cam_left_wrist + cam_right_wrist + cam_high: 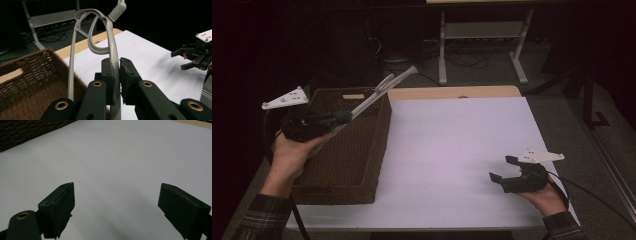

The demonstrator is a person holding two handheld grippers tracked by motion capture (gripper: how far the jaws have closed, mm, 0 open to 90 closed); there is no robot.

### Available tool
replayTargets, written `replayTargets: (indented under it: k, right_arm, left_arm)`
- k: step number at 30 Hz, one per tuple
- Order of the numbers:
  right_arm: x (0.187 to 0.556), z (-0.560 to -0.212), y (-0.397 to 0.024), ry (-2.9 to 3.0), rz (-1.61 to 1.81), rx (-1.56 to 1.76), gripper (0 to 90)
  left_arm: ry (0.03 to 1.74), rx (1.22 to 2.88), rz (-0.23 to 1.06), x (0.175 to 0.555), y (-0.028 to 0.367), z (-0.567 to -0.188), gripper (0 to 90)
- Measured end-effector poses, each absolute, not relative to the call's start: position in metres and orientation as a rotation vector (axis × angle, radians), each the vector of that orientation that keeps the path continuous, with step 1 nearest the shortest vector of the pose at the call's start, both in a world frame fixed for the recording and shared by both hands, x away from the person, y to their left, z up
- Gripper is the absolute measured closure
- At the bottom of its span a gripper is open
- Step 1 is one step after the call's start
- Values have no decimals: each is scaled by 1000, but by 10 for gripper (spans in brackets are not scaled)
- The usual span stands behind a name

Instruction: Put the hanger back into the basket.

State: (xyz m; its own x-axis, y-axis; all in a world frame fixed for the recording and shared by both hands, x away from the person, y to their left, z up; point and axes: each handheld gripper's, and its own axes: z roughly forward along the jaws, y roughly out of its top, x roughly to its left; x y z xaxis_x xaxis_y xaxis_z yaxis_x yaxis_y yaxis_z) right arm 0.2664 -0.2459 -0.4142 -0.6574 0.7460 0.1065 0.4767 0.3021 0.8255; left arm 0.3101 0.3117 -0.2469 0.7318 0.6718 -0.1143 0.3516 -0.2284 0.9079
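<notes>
Between the pads of my left gripper (pixel 117 82) sits one pale arm of a grey plastic hanger (pixel 110 47); the jaws are clamped narrow on it, with its loop and hook end rising ahead of the fingertips. From the high view, that left gripper (pixel 343 117) holds the hanger (pixel 379 92) aloft, slanting up and away over the far right corner of the wicker basket (pixel 337 190), which lies directly below and to the left of the jaws. I judge this the carry step: the hanger is lifted and is either coming out of the basket or going in, and I cannot tell which from the dim pictures.

My right gripper (pixel 504 169) rests low on the white table cover (pixel 452 150), well apart from the hanger, its jaws (pixel 117 207) spread wide with nothing between them.

Next I need to keep the pinch firm, since the hanger is long and levers against the pads, and guide its hook clear of the basket rim before lowering it.
</notes>
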Motion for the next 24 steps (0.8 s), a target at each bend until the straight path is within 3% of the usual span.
replayTargets:
  k: [24]
  right_arm:
    - [270, -417, -248, 2279, 1263, 1124, 135]
  left_arm:
    - [987, 1845, 387, 276, 398, -280, 828]
